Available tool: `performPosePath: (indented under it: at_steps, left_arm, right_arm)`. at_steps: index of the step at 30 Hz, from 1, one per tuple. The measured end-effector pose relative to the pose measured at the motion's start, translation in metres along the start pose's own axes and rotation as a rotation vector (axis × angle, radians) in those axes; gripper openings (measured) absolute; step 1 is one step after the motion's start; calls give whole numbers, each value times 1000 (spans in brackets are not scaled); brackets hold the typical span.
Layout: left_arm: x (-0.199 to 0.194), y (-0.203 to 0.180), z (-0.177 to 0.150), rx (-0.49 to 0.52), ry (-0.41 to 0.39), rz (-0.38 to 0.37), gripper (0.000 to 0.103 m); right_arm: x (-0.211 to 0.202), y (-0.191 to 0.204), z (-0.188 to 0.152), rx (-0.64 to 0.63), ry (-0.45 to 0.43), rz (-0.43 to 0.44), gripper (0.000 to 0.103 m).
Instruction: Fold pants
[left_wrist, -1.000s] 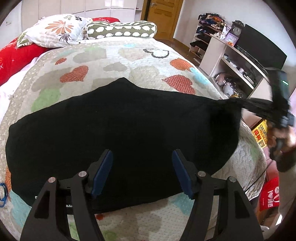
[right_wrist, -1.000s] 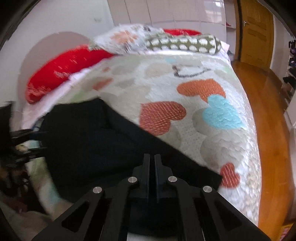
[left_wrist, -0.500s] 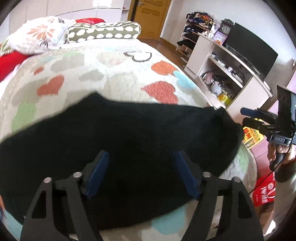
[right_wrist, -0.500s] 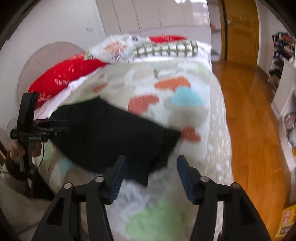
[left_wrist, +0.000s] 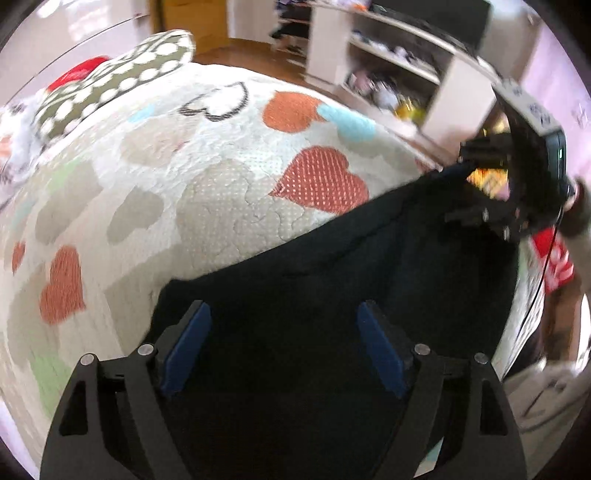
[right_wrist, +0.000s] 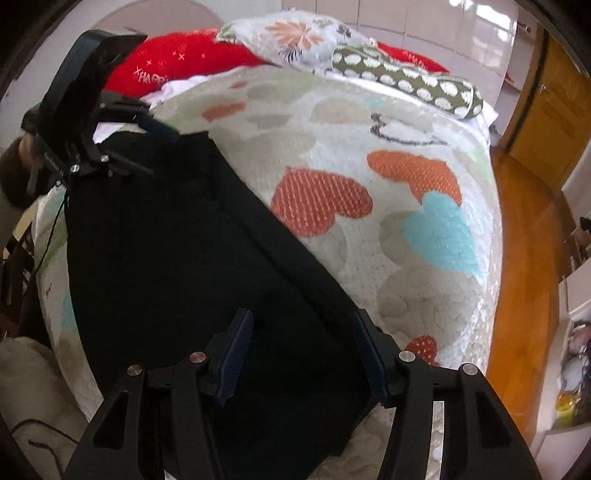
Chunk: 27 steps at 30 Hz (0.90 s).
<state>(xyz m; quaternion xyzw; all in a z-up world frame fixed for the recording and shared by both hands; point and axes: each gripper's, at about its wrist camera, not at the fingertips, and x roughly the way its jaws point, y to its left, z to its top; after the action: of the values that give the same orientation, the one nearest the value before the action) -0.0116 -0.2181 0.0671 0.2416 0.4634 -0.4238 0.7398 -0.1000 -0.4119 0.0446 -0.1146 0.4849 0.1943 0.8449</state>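
1. While the black pants (right_wrist: 177, 258) lie spread flat along the near edge of the bed, both tongs hover right over them, one at each end.
2. The left gripper (left_wrist: 282, 343) has its blue pads (left_wrist: 186, 350) standing wide apart and its jaws are opening further. Dark fabric sits under the gap, but the pads don't press on it as far as I can see, so it's let go.
3. The right gripper (right_wrist: 301, 354) is over the other end of the pants. Its jaws are closing at the moment, yet there's a clear gap between the pads and the cloth below looks flat, not pinched. So nothing is grasped there either.
4. From the left wrist view you can spot the right gripper at the far corner of the pants, with a bit of the person's hand (left_wrist: 576, 210) behind it. It's blurry there, so I can't tell if a fingertip touches the fabric edge.
5. The pants look folded lengthwise already, with a long seam or edge running diagonally across them in the right wrist view.
6. The quilt (right_wrist: 369, 155) underneath is white with big hearts in orange, red, blue and beige.
7. Up at the head of the bed there's a green bolster with white spots (right_wrist: 406, 85), a floral pillow (right_wrist: 295, 37) and a red cushion (right_wrist: 184, 62).
8. A wooden door (right_wrist: 554, 122) and wood floor are off to the side, plus a white shelf unit (left_wrist: 424, 74) full of blurry stuff.
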Motion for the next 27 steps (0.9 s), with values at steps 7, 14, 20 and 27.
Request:
performPosePath:
  at_steps: [7,14,20,27]
  left_arm:
    - [20,-11,11,209,37,42,82]
    - [46,-15,14,279,124,-8,72]
    - [33,-8,22,236,107,-27,18]
    - [42,4,32,123,57,13,17]
  right_arm:
    - [-2,1,-5,-26,1,-24,16]
    - [-6,12,-4,-62,-14,-99,7]
    - [-38,16,9,-69,-101,-142,6]
    - [-21,-5,13,-3,-70,-188,6]
